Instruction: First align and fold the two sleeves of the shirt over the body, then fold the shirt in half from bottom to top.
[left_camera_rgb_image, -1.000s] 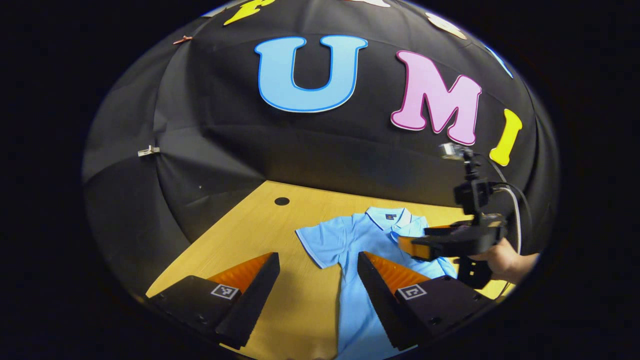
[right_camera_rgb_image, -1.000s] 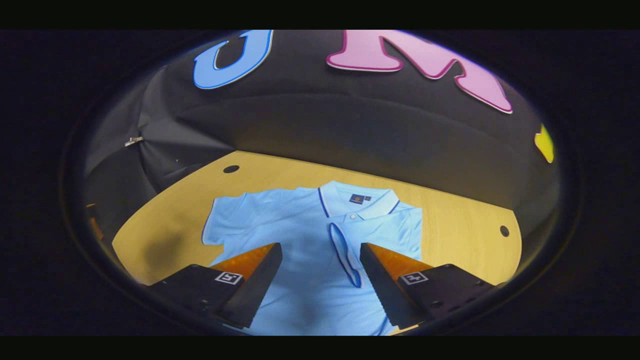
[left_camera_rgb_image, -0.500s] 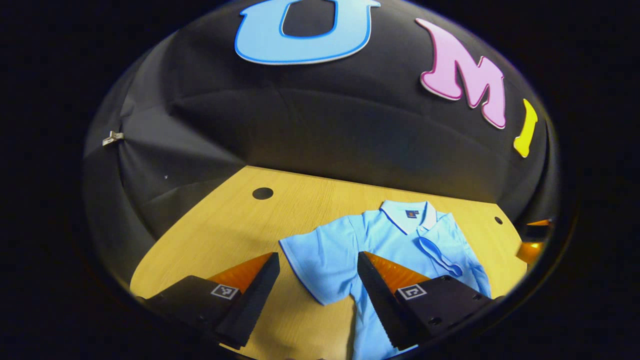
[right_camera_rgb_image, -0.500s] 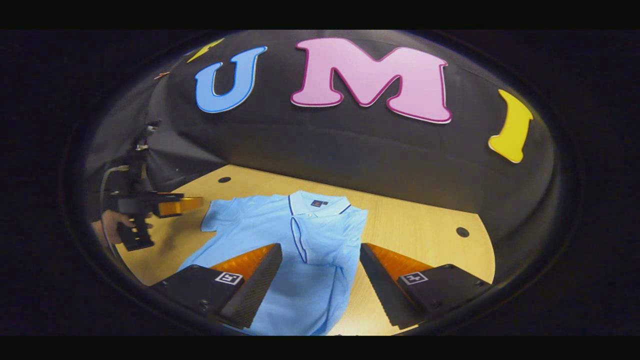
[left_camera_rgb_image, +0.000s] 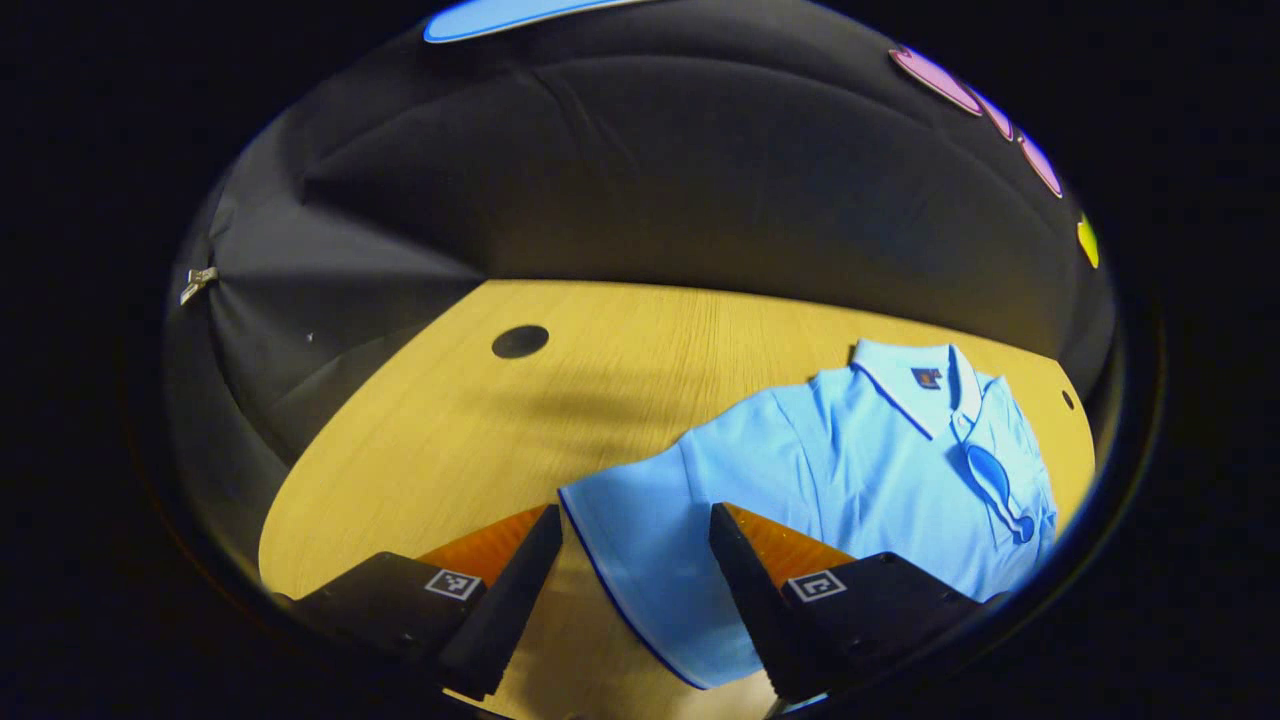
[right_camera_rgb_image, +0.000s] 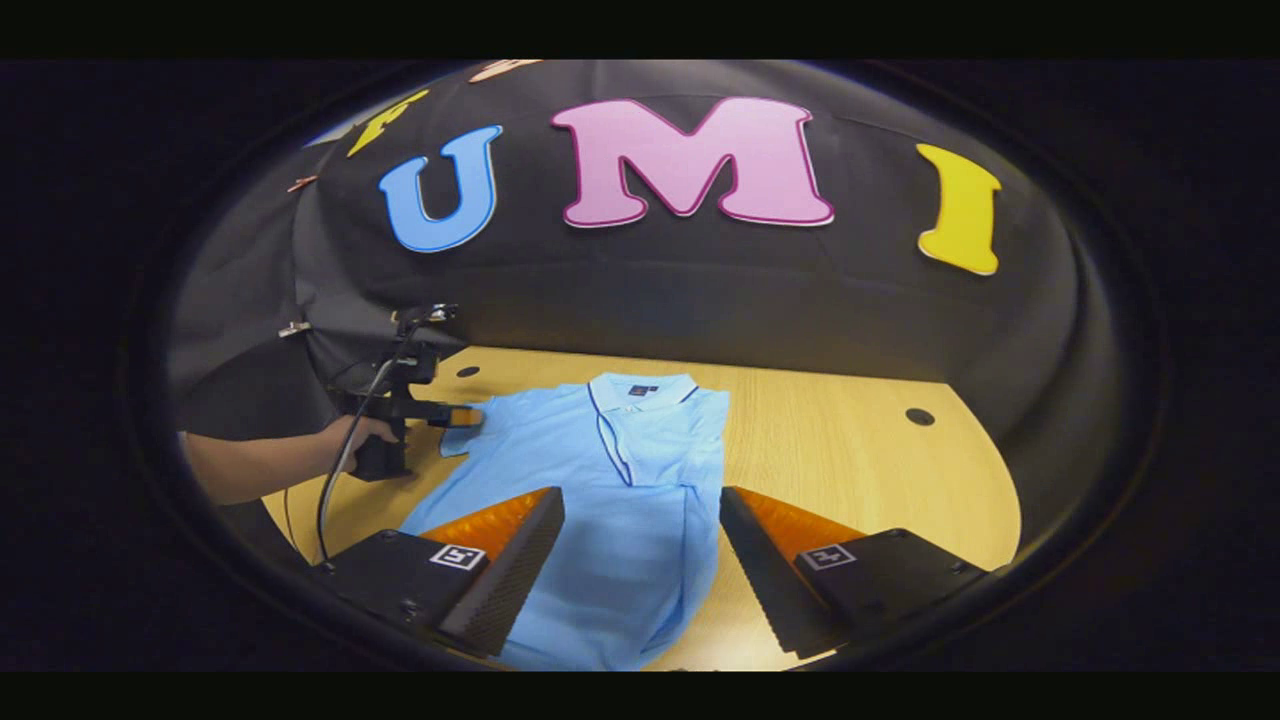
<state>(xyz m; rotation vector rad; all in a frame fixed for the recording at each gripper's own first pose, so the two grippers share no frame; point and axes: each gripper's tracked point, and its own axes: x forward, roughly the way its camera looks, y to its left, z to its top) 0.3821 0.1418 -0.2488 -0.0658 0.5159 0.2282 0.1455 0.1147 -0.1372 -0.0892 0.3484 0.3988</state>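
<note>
A light blue polo shirt (left_camera_rgb_image: 860, 470) lies flat on the wooden table (left_camera_rgb_image: 450, 440), collar away from me. Its unfolded sleeve (left_camera_rgb_image: 640, 550) reaches between the fingers of my open left gripper (left_camera_rgb_image: 632, 520), and the sleeve's dark-trimmed hem runs through the gap. In the right gripper view the shirt (right_camera_rgb_image: 600, 540) has its other sleeve (right_camera_rgb_image: 665, 445) folded over the body. A hand holds the left gripper (right_camera_rgb_image: 468, 416) at the edge of the flat sleeve. My right gripper (right_camera_rgb_image: 640, 500) hangs open above the shirt's lower body, holding nothing.
The table (right_camera_rgb_image: 830, 470) has small round holes (left_camera_rgb_image: 520, 341) (right_camera_rgb_image: 918, 416) near its far corners. Black cloth walls close in behind and on the left. A person's forearm (right_camera_rgb_image: 250, 465) reaches in from the left. Bare wood lies right of the shirt.
My left gripper has dropped and closed in on the flat sleeve, which now lies between its fingers. My right gripper has drawn back from the shirt after the other sleeve was folded.
</note>
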